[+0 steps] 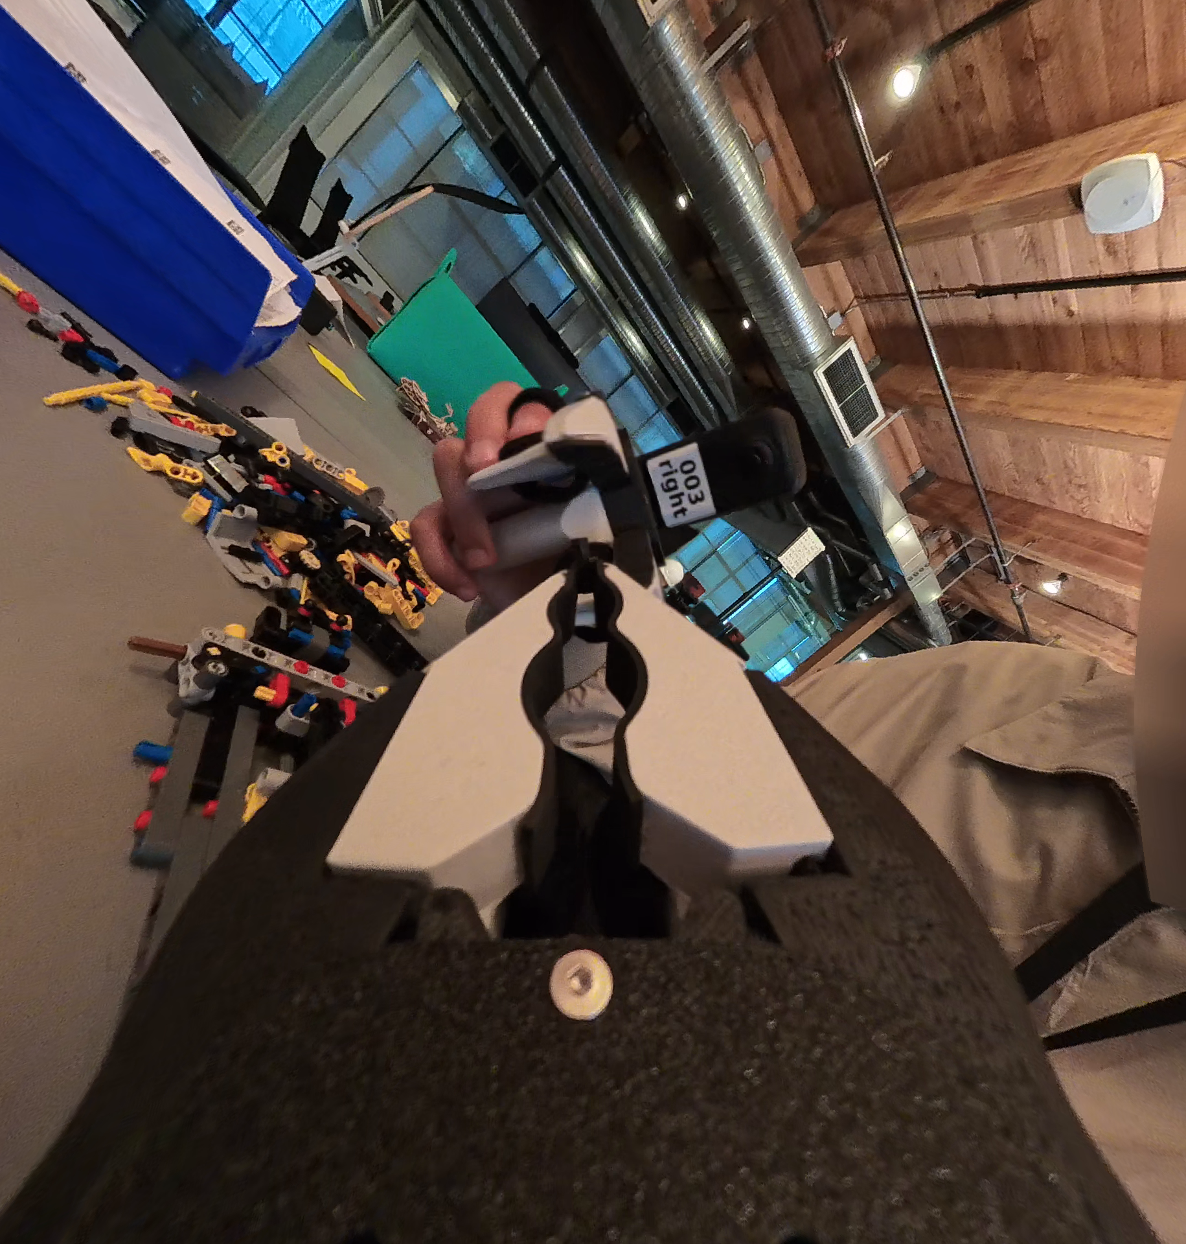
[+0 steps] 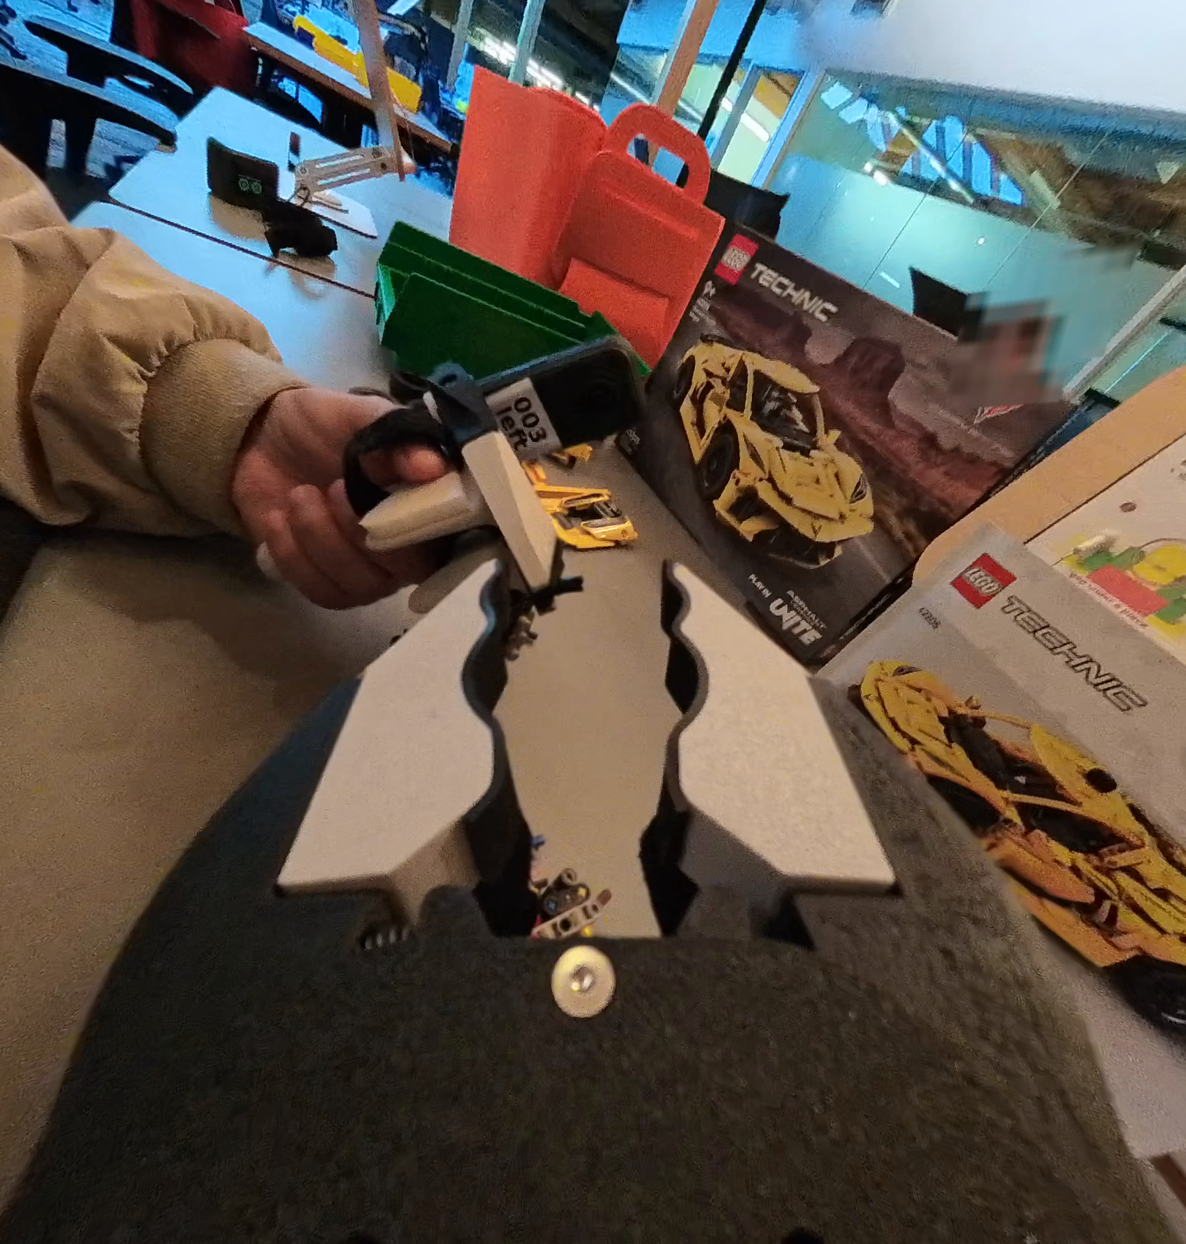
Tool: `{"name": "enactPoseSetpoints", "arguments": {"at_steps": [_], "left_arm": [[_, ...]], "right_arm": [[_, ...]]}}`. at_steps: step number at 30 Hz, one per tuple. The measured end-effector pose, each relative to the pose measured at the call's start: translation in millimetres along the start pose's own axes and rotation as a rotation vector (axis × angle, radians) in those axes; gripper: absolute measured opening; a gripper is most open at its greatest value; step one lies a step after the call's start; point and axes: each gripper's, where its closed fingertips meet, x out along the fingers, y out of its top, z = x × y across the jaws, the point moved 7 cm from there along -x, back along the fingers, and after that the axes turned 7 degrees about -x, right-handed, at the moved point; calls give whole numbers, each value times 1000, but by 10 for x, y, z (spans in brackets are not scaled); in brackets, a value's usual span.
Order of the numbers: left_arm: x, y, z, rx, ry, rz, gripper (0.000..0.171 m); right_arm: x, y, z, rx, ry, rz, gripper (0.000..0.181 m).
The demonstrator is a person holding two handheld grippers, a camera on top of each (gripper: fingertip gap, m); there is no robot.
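My left gripper is shut, raised above the grey table, and pinches a small black building piece at its tips. In the right wrist view the left gripper shows in a hand, with the small black piece and a grey bit hanging under it, right beside my right gripper's left finger. My right gripper is open and empty, its jaws wide apart. It also shows in the left wrist view, held in a hand just beyond the left tips.
A pile of yellow, black, blue and red building pieces and a partly built grey frame lie on the table. A blue bin stands behind. A set box, a booklet, green trays, an orange bag and yellow car parts lie ahead. My two grippers' fingertips are within a few centimetres of each other.
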Motion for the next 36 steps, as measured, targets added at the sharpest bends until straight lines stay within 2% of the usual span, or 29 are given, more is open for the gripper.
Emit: {"name": "enactPoseSetpoints", "arguments": {"at_steps": [5, 9, 10, 11, 12, 13, 15, 17, 18, 20, 23, 25, 27, 28, 29, 31, 33, 34, 36], "left_arm": [[23, -2, 0, -14, -17, 19, 4], [29, 9, 2, -40, -22, 12, 5], [10, 35, -7, -24, 8, 15, 13], [-35, 79, -12, -6, 38, 20, 32], [-107, 140, -4, 14, 64, 25, 41], [-197, 199, 0, 47, 107, 21, 43], [-384, 230, -36, 194, 282, -95, 42], [-544, 125, -106, 389, 477, -316, 42], [-578, 51, -108, 449, 514, -407, 43], [-542, -79, -71, 476, 494, -516, 43], [-453, -229, -155, 509, 559, -636, 44], [-404, -340, -206, 524, 572, -700, 44], [-368, -392, -283, 534, 621, -745, 39], [-351, -390, -318, 558, 654, -753, 17], [-328, -370, -342, 585, 684, -741, 8], [-270, -313, -333, 609, 704, -694, 7], [-213, -207, -279, 568, 694, -593, 7], [-197, -138, -248, 537, 690, -530, 7], [-206, -3, -213, 493, 703, -417, 7]], "right_arm": [[38, -20, -71, -36, 20, -49, 17], [16, -6, -65, -31, 27, -63, 15], [-13, -19, -30, -31, 9, -67, 15], [-73, -43, 24, -39, -14, -74, 15], [-163, -95, 114, -41, -51, -105, 15], [-285, -178, 232, -22, -90, -163, 15], [-633, -442, 520, 63, -193, -371, 15], [-1028, -782, 719, 208, -270, -591, 15], [-1199, -937, 766, 275, -295, -682, 15], [-1426, -1202, 754, 360, -296, -832, 15], [-1535, -1449, 643, 437, -238, -953, 15], [-1544, -1491, 628, 480, -229, -944, 17], [-1555, -1517, 632, 535, -227, -939, 27], [-1557, -1506, 653, 533, -237, -936, 32], [-1539, -1460, 691, 513, -263, -908, 34], [-1420, -1268, 759, 462, -296, -787, 35], [-1201, -960, 758, 428, -272, -592, 34], [-1048, -780, 706, 421, -215, -484, 33], [-680, -442, 453, 420, -6, -315, 34]]}}
